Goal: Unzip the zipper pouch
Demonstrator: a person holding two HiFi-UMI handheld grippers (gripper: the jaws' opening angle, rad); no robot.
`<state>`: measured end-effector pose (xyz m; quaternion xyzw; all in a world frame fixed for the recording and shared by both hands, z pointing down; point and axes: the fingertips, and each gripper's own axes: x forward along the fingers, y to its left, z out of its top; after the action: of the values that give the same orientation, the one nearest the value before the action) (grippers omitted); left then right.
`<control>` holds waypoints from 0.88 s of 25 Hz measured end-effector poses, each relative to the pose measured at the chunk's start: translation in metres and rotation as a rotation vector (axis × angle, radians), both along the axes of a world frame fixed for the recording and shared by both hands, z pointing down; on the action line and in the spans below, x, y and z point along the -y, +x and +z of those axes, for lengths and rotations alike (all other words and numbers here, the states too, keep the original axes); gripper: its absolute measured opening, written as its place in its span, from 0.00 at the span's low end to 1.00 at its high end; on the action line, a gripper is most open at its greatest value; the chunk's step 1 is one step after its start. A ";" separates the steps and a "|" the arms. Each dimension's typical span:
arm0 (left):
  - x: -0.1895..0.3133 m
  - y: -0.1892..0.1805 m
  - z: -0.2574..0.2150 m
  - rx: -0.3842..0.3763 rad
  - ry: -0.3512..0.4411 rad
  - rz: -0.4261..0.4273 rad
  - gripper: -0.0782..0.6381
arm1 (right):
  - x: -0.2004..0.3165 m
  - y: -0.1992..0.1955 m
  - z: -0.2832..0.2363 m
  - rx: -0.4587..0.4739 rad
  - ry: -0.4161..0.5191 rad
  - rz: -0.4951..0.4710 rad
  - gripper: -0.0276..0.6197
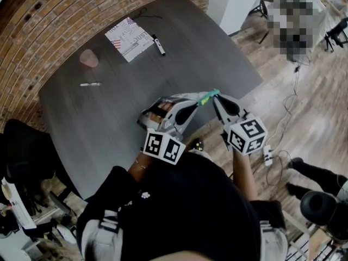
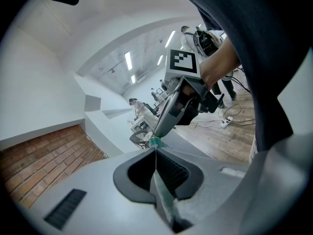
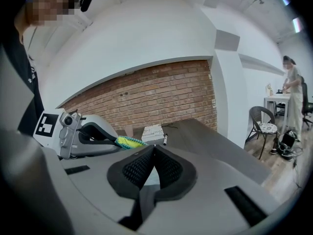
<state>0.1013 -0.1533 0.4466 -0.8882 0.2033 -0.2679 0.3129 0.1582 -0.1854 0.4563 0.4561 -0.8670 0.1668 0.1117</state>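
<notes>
Here we hold the teal-and-yellow zipper pouch [image 3: 128,142] in the air over the counter's [image 1: 109,118] near right edge, left tool [image 2: 155,151] clamped on it, right tool [image 3: 152,148] pinching its end.

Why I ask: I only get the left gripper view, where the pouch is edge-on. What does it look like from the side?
Observer: In the right gripper view the pouch is yellow-green with a teal edge, sticking out of the left gripper.
Operator: Is it over the table?
Observer: In the head view it appears above the dark table, near its front edge.
Operator: Anything else on that table?
Observer: Head view: a printed sheet with a black marker beside it, at the far end.
</notes>
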 end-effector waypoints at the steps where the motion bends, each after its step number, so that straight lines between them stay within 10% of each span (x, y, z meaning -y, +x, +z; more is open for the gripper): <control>1: -0.001 0.000 0.000 0.003 0.001 0.000 0.12 | 0.000 0.000 0.000 0.002 -0.001 0.002 0.04; 22: -0.004 -0.003 0.002 -0.010 -0.028 -0.001 0.12 | 0.003 0.019 0.017 -0.018 -0.026 0.056 0.04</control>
<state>0.0987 -0.1493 0.4484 -0.8937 0.2015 -0.2666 0.2994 0.1777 -0.1880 0.4735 0.4800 -0.8507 0.1773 0.1207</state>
